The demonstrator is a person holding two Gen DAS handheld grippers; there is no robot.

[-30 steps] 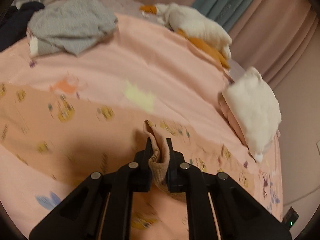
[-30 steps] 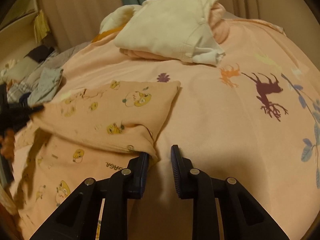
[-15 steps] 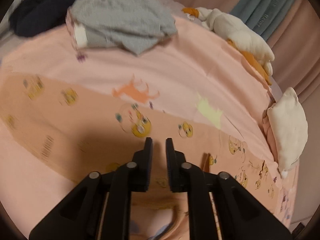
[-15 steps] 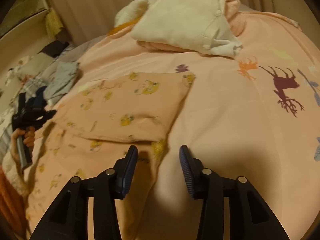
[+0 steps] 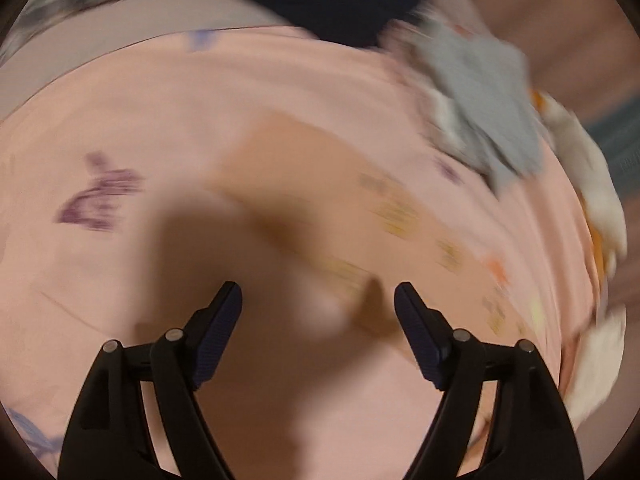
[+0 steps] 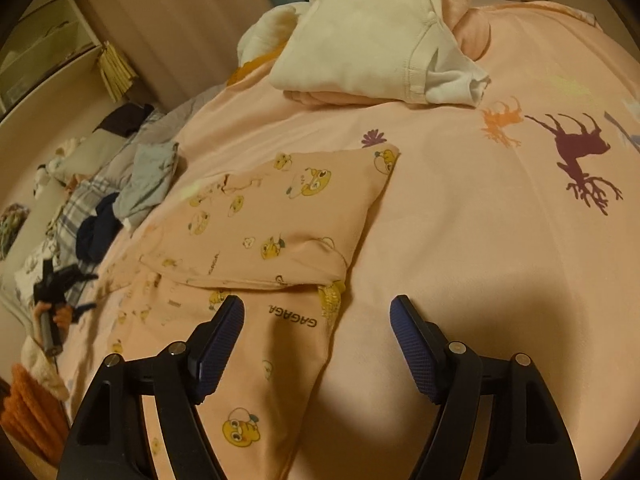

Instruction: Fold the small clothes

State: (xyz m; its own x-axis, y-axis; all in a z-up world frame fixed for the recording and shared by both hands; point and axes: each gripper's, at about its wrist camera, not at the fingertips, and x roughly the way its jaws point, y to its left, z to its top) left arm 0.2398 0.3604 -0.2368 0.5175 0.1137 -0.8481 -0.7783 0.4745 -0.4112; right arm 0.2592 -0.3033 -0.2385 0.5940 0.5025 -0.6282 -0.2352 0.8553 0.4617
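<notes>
A small peach garment [image 6: 256, 248] printed with yellow cartoon ducks lies on the pink bedspread [image 6: 460, 240], its upper part folded down over the lower part. My right gripper [image 6: 317, 326] is open and empty, hovering over the garment's near right edge. My left gripper [image 5: 318, 308] is open and empty above the bedspread; its view is motion-blurred, with the garment [image 5: 320, 184] ahead of the fingers. The left gripper also shows in the right wrist view [image 6: 60, 284], at the garment's far left end.
A stack of folded cream and pink clothes [image 6: 380, 36] sits at the back of the bed. A grey garment [image 6: 148, 180], a dark navy one [image 6: 96, 228] and plaid cloth lie at the left. A shelf [image 6: 48, 56] and curtains stand behind.
My left gripper let go of the garment's edge, opened wide and swung away fast. My right gripper opened wide and drew back a little. The garment now lies folded over.
</notes>
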